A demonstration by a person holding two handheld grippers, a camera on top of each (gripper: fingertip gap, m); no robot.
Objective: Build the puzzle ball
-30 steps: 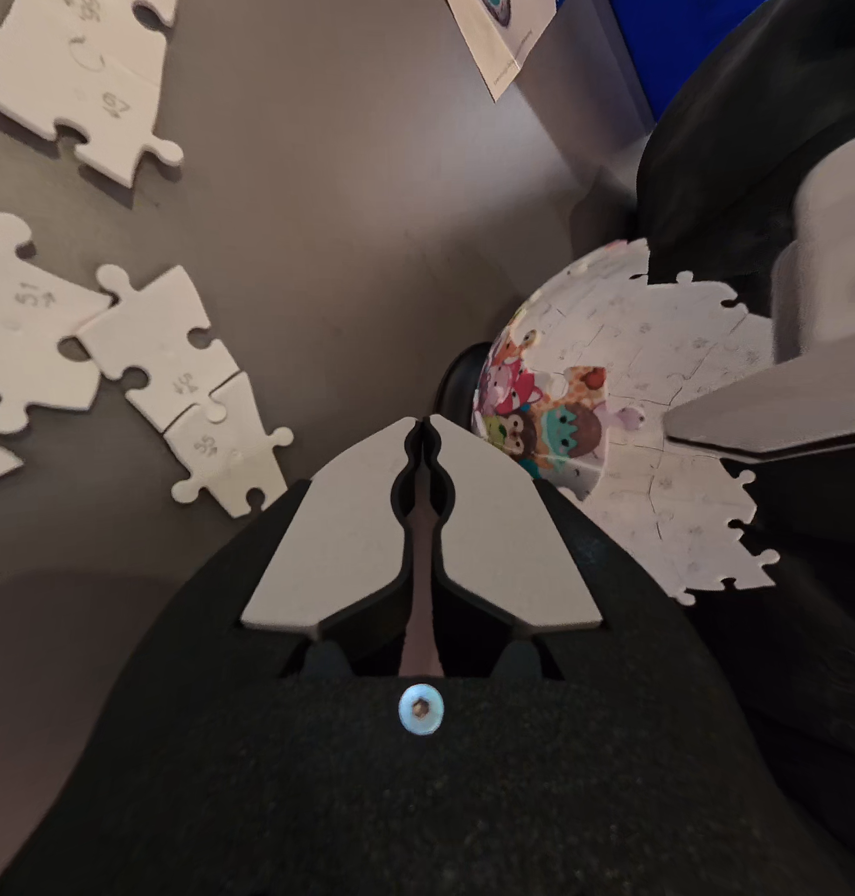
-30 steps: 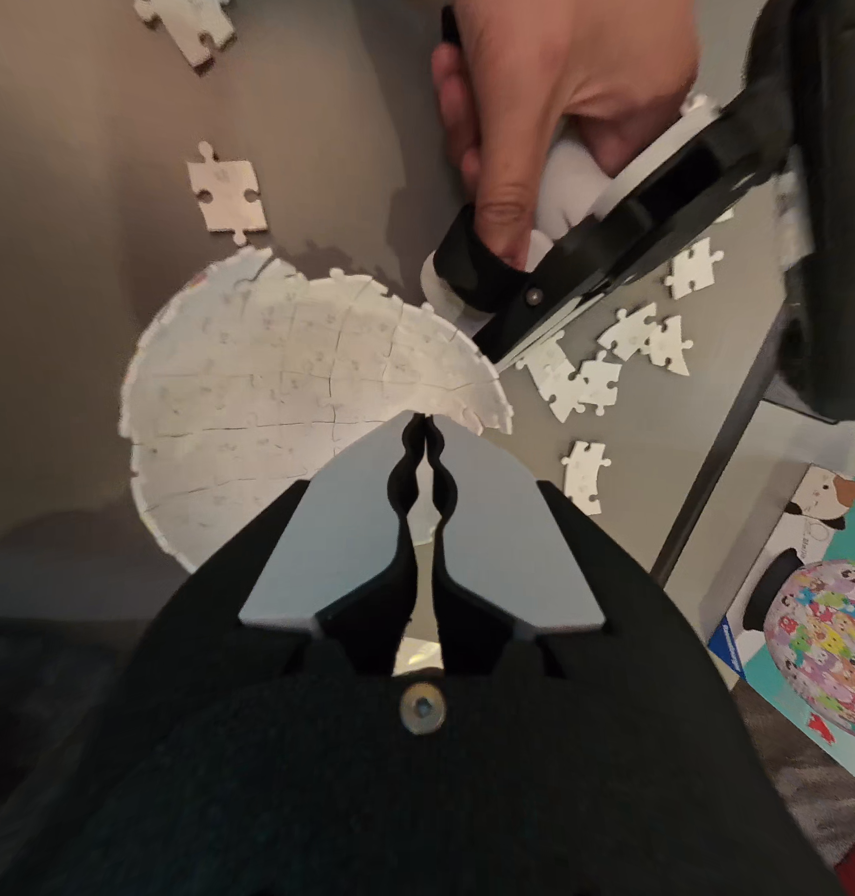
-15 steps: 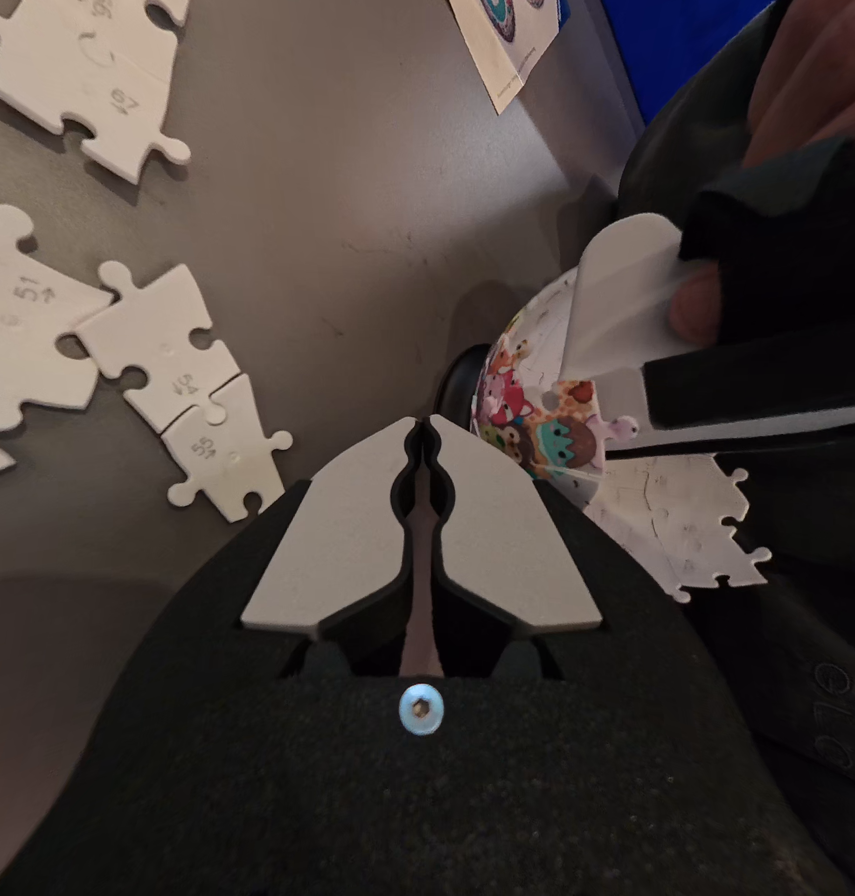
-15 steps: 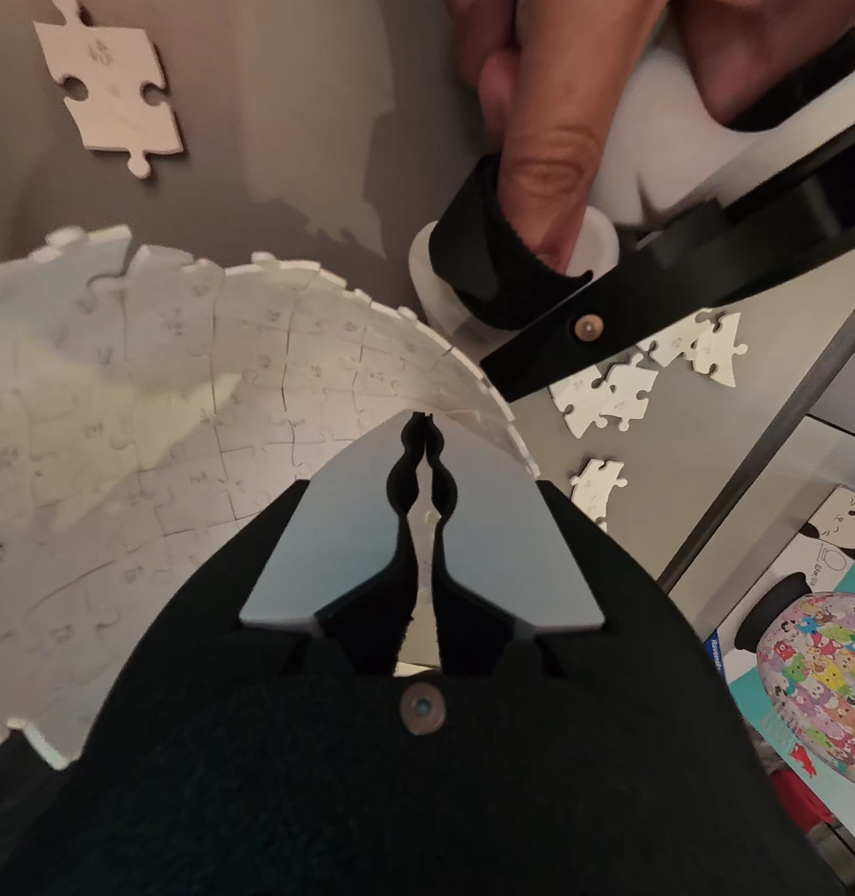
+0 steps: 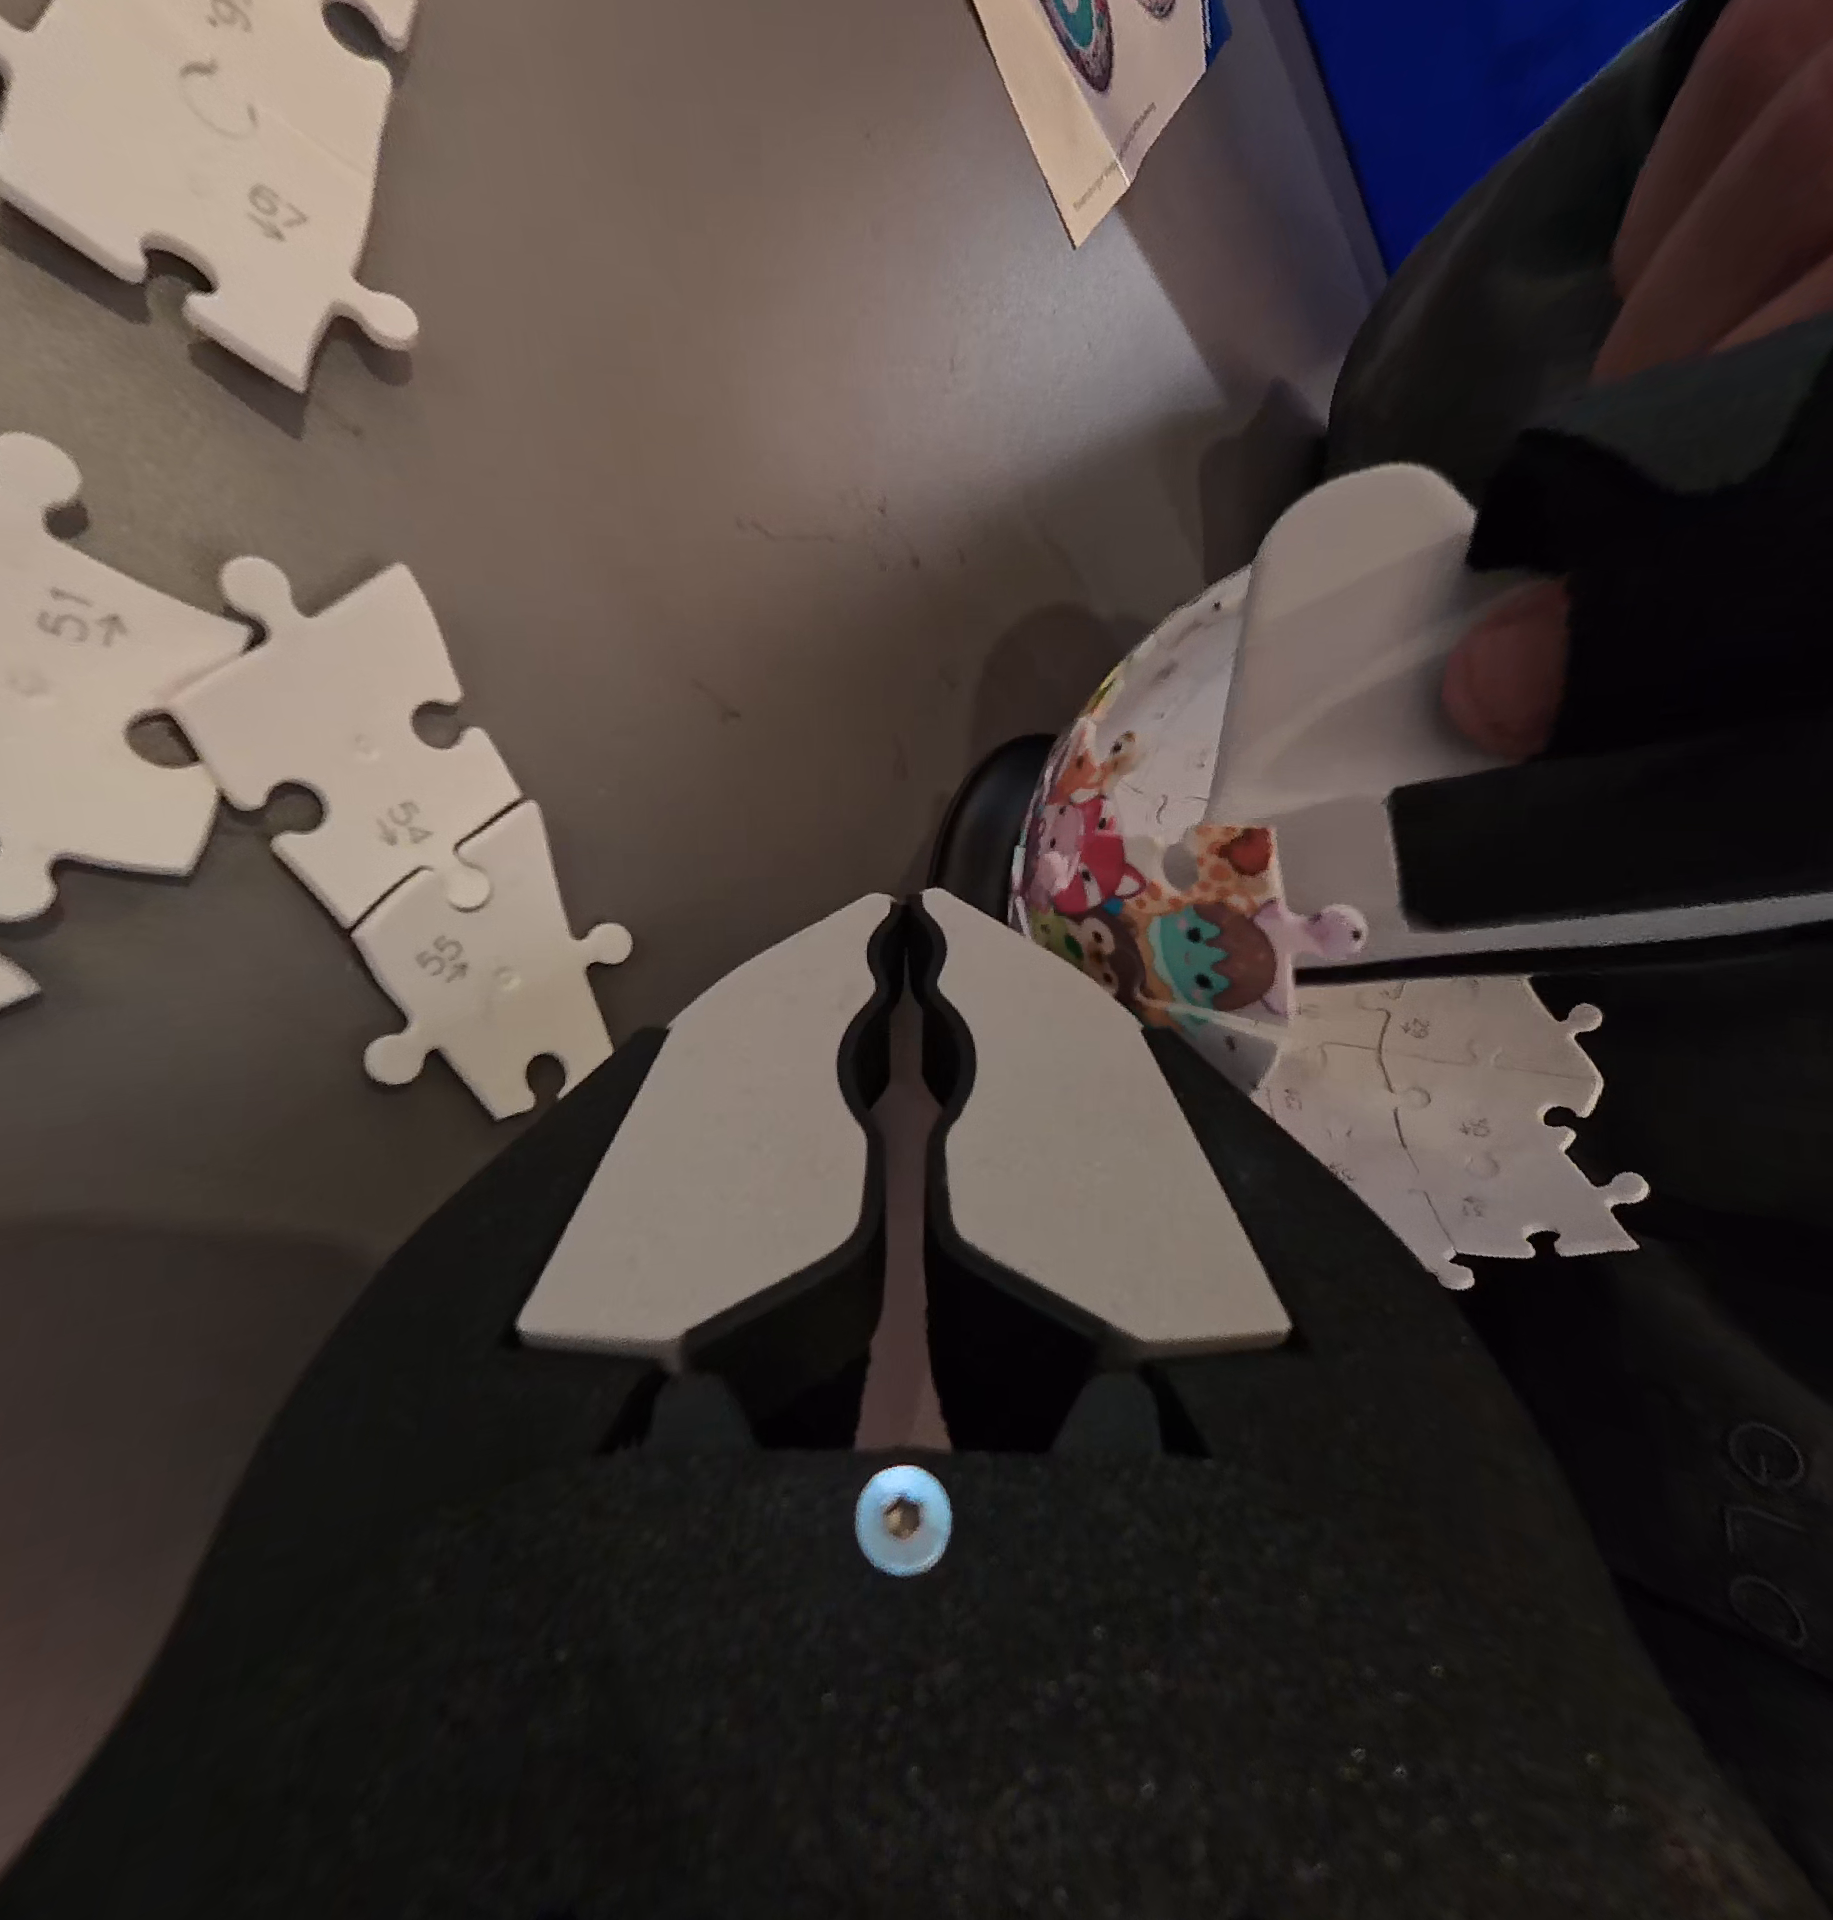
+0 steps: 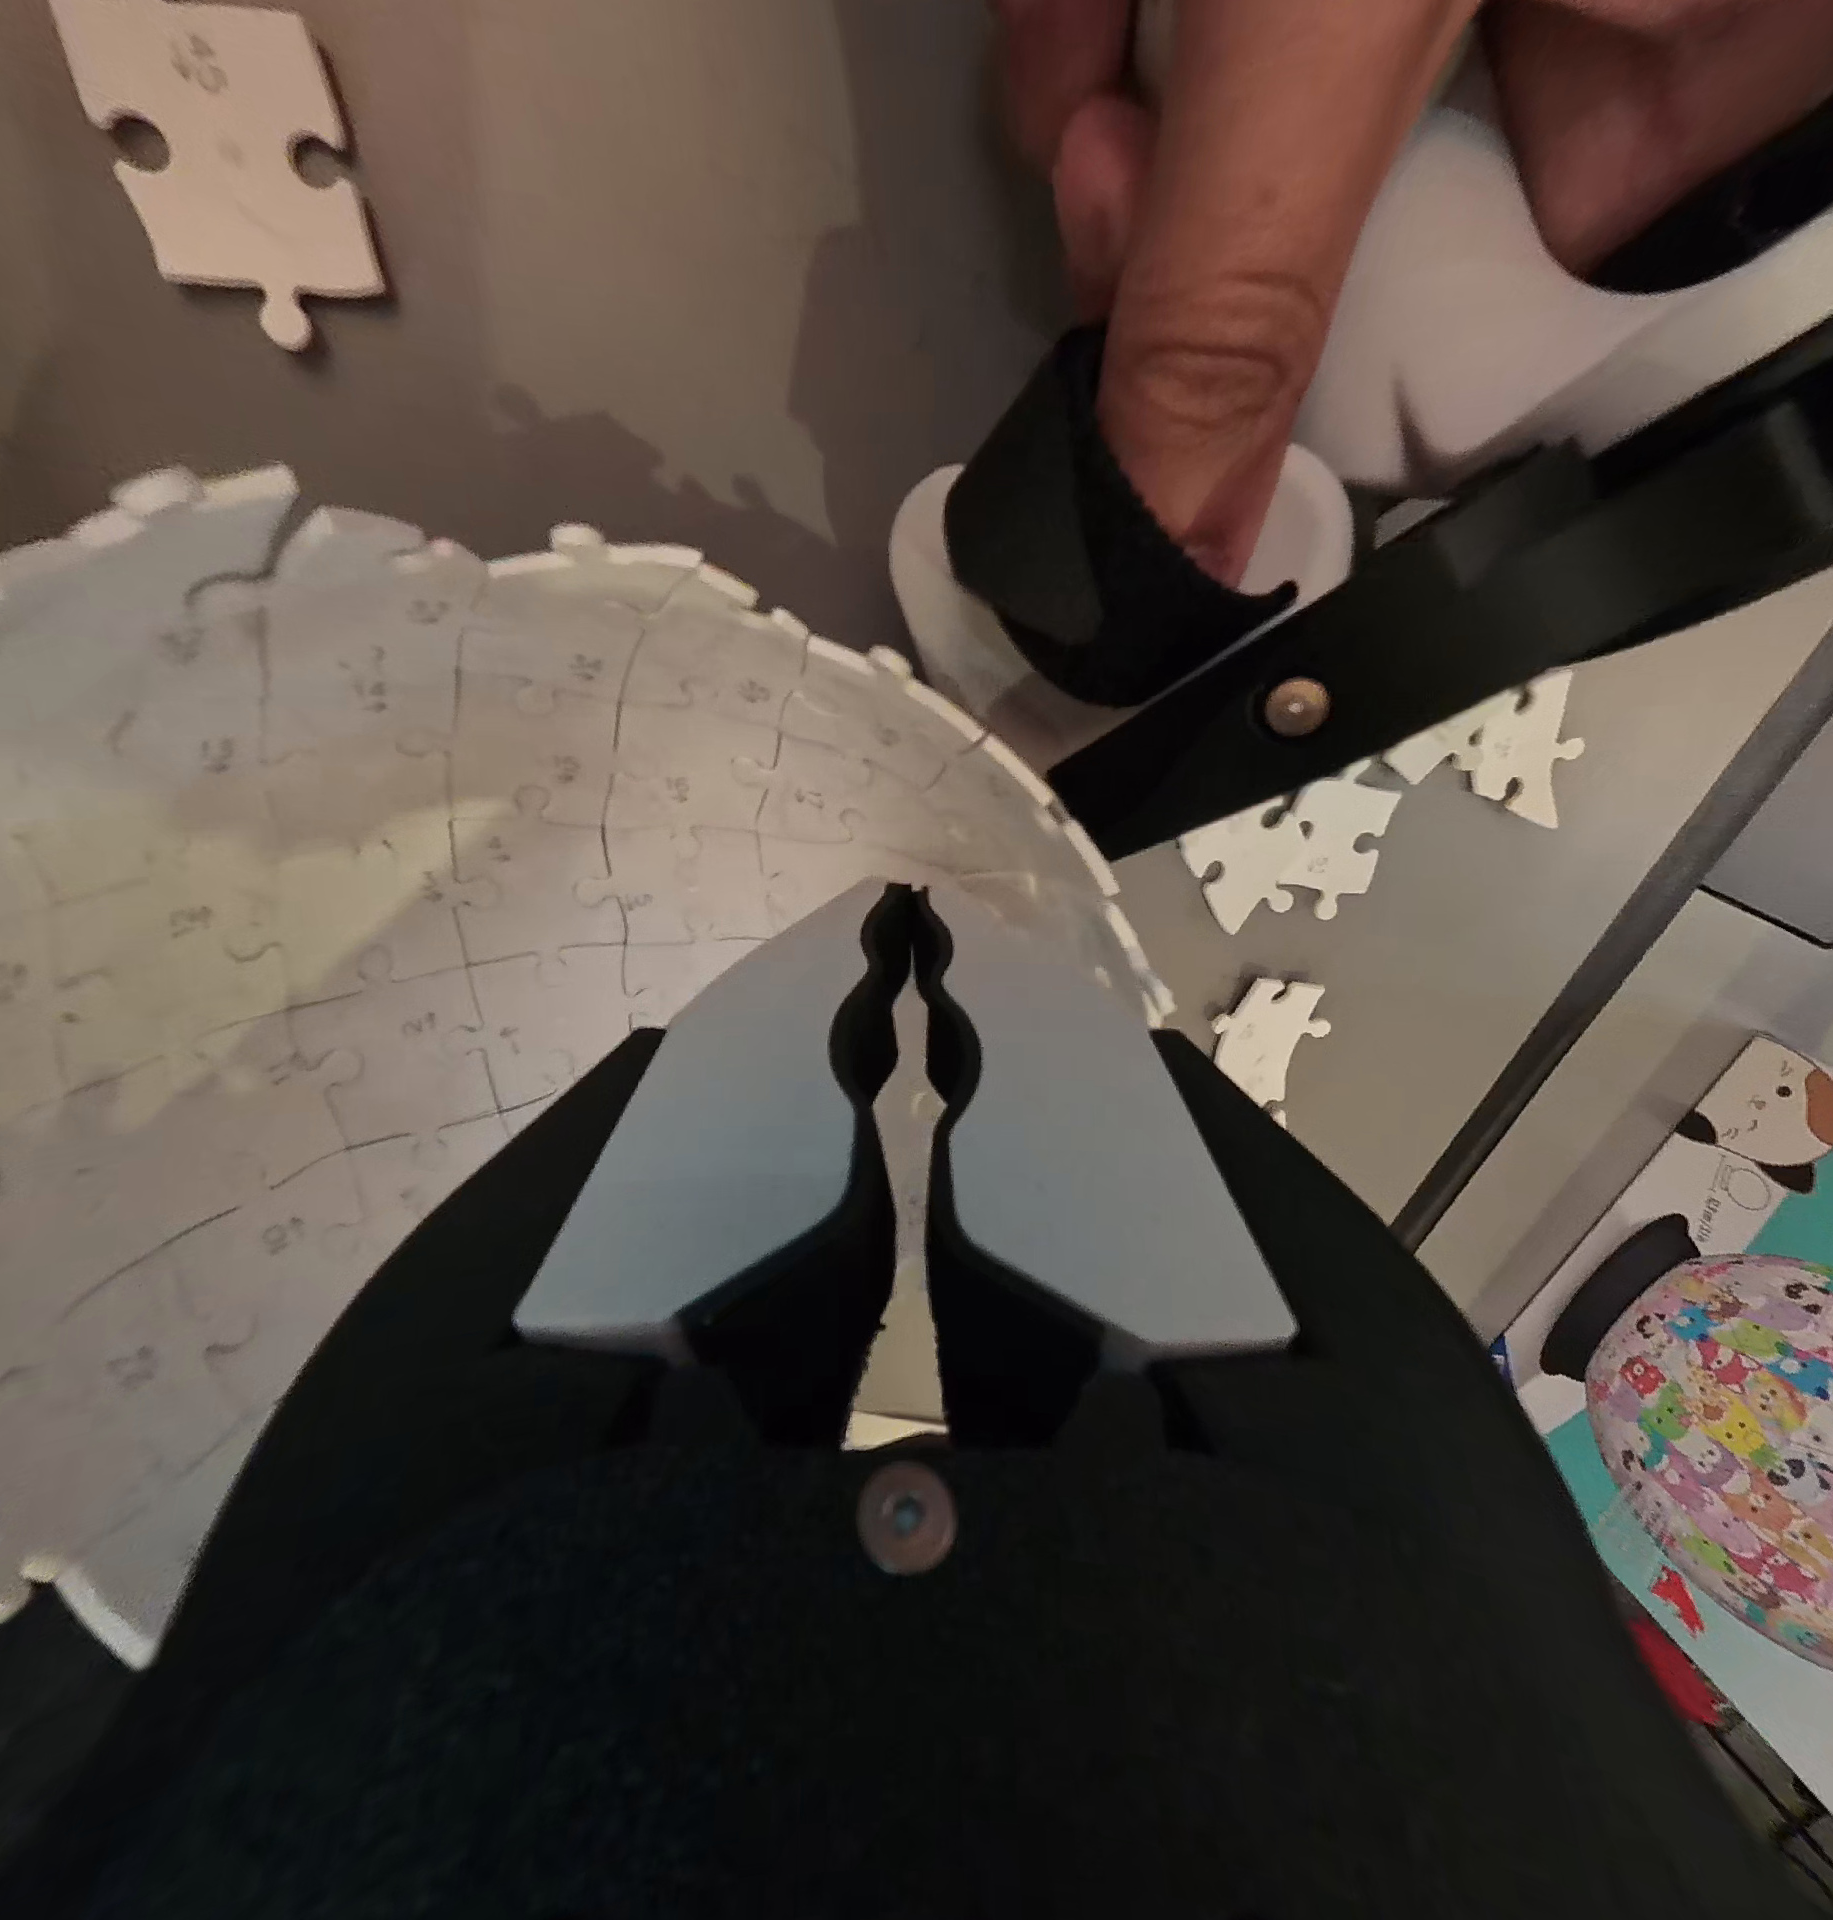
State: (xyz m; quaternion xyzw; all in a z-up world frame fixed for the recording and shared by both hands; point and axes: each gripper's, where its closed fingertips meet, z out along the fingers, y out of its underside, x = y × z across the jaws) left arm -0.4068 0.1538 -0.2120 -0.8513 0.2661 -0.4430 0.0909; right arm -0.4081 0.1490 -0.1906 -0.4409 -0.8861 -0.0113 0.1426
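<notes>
I am holding the half-built white plastic puzzle ball shell (image 6: 392, 894) by its rim, right fingers (image 6: 910, 902) clamped on it. Left fingers (image 5: 907, 914) are together, empty, the numbered white loose pieces (image 5: 413, 821) lying left of them on the grey counter (image 5: 683, 416). Next, I judge, I need to fetch a piece.

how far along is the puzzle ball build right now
Done: a large curved shell of joined pieces forms part of the ball. In hand: nothing. Both the left claw and right claw are shut and empty, the right one over the shell's inside. Left: loose pieces lie white side up on the grey table, so the sphere remains open.
</notes>
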